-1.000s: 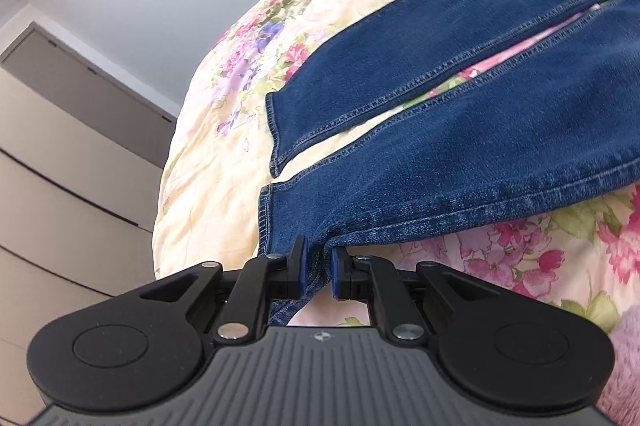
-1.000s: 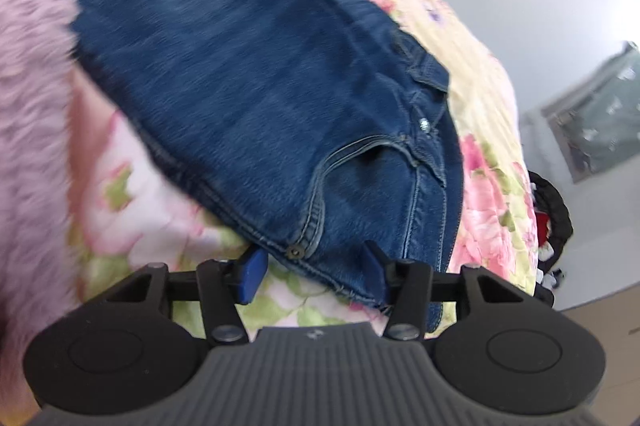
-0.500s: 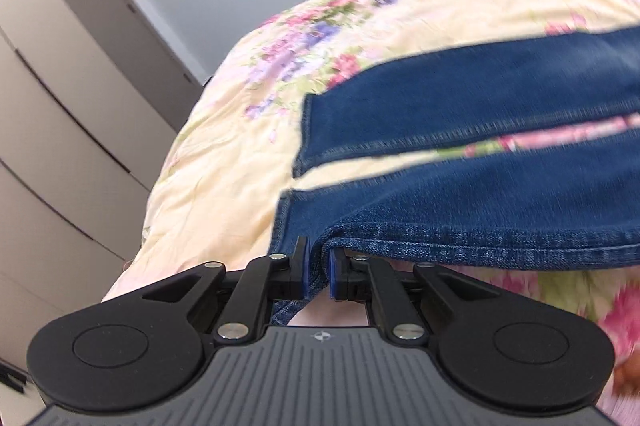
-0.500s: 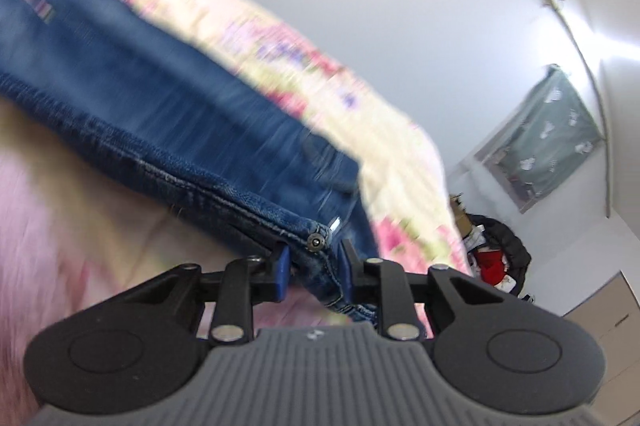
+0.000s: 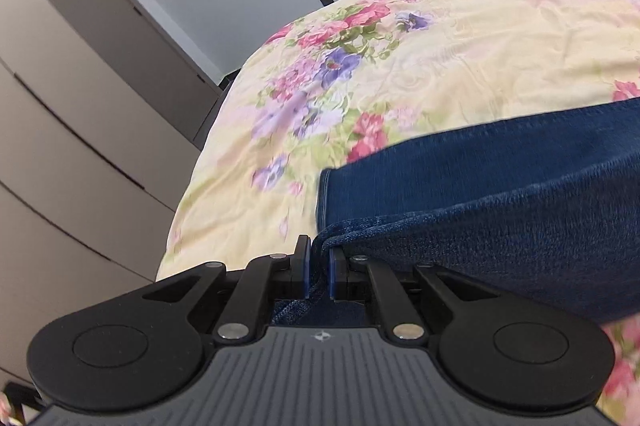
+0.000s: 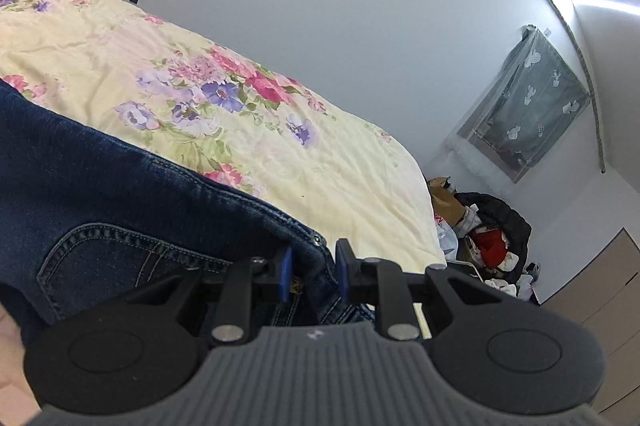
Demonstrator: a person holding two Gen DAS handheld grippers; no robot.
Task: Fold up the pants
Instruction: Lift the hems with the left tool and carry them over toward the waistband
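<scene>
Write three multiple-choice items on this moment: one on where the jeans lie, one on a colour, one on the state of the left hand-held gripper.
1. The jeans lie on:
A. a floral bedspread
B. a wooden floor
C. a chair

2. The pads on the right hand-held gripper are:
A. red
B. blue
C. white

3. The left hand-held gripper is:
A. wide open
B. shut on nothing
C. shut on the jeans

Key: 1 A, denim rests on the flowered cover; 2 B, a blue pad lines each finger; 3 C, the jaws pinch the hem of a leg.
</scene>
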